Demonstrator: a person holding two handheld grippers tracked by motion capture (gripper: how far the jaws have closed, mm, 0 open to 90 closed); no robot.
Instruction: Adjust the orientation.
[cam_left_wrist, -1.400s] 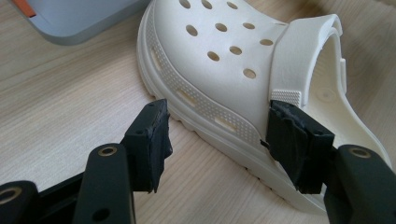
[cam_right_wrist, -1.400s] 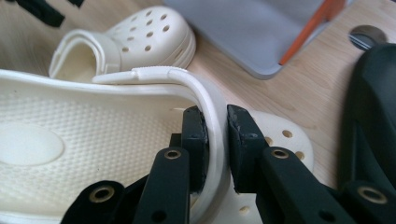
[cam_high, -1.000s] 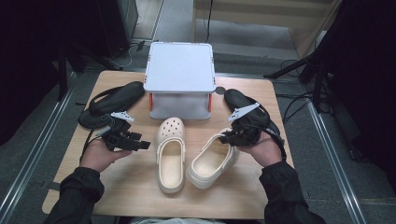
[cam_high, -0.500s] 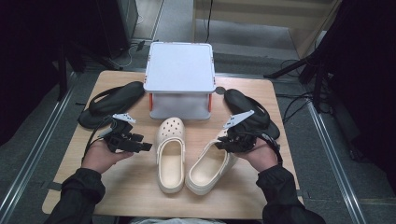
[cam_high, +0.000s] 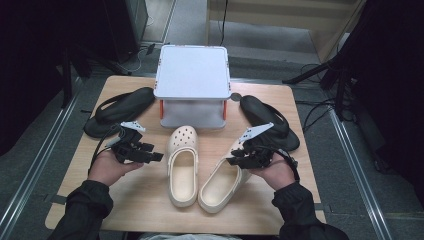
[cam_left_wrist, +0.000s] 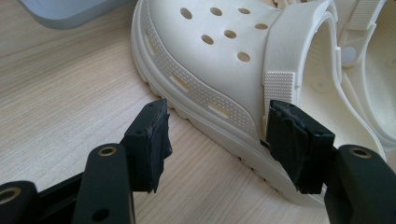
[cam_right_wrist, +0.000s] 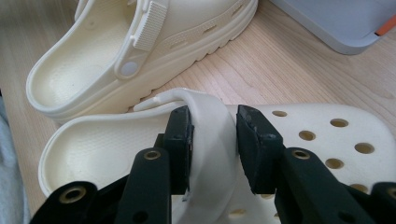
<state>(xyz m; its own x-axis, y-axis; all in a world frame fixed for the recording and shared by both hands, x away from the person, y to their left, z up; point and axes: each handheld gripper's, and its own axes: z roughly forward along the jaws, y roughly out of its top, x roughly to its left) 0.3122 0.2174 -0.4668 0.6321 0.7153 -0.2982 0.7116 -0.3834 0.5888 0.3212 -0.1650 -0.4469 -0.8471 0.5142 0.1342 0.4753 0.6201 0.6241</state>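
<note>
The right gripper (cam_right_wrist: 212, 144) clasps the strap of the right cream foam clog (cam_high: 223, 182), near the wooden table's (cam_high: 140, 200) front edge. The left gripper (cam_left_wrist: 217, 140), jaws parted, seemingly brushes the left cream clog (cam_left_wrist: 219, 60).

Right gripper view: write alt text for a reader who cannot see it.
The right gripper has its two black jaws on either side of the strap of a cream clog on a wooden table. A second cream clog lies beyond it, with a grey box at the upper right.
</note>
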